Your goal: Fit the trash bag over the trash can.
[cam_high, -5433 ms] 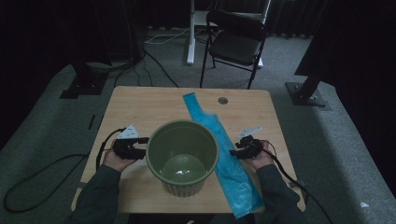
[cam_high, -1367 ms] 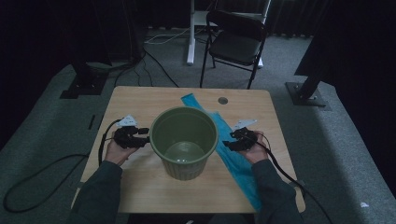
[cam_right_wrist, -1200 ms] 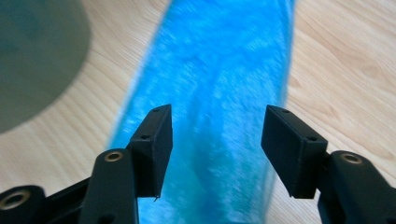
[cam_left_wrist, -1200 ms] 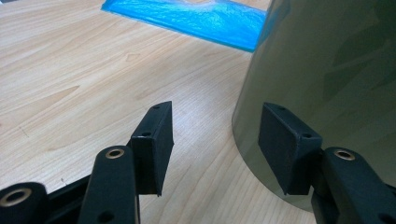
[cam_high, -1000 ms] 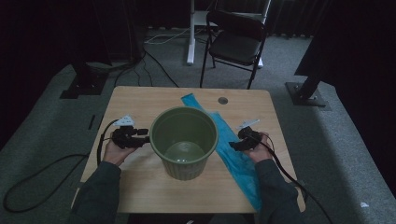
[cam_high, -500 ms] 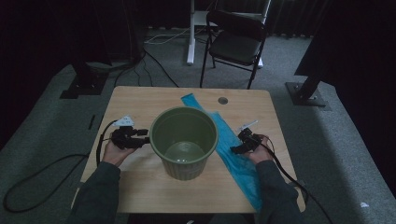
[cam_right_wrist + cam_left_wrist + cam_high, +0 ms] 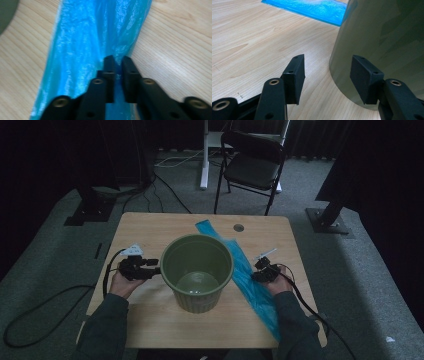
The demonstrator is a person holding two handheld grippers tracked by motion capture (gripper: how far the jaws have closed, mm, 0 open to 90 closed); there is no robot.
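A round olive-green bin [image 7: 197, 272] stands near the middle of the pale wood-grain worktop [image 7: 150, 227], open at the top, its smooth wall tapering toward the base. From beneath its far right side a long strip of crinkled, glossy blue plastic bag [image 7: 250, 280] runs from about 12 o'clock of the bin down to 5 o'clock, ending at the worktop's near edge.

The left gripper [image 7: 150, 269] lies at 9 o'clock of the bin, its jaws standing wide apart and empty. In the left gripper view one black pad [image 7: 365, 77] sits right against the bin [image 7: 387, 45] wall near its foot, while the other hangs over bare wood [image 7: 249, 37]; whether the pad touches the wall cannot be told. The bin blocks the way straight ahead of this gripper [image 7: 328, 77].

The right gripper [image 7: 256, 276] sits at 3 o'clock of the bin, over the bag. Its jaws have just been closing, and in the right gripper view they are pinched narrowly on a raised fold of the thin blue film [image 7: 100, 37], which gathers into creases at the gripper [image 7: 117, 62].

A small round hole [image 7: 238, 227] marks the worktop at 1 o'clock of the bin. Beyond the worktop, at 12 o'clock, a dark folding chair [image 7: 252, 165] stands on grey carpet, with cables trailing across the floor at 10 o'clock.
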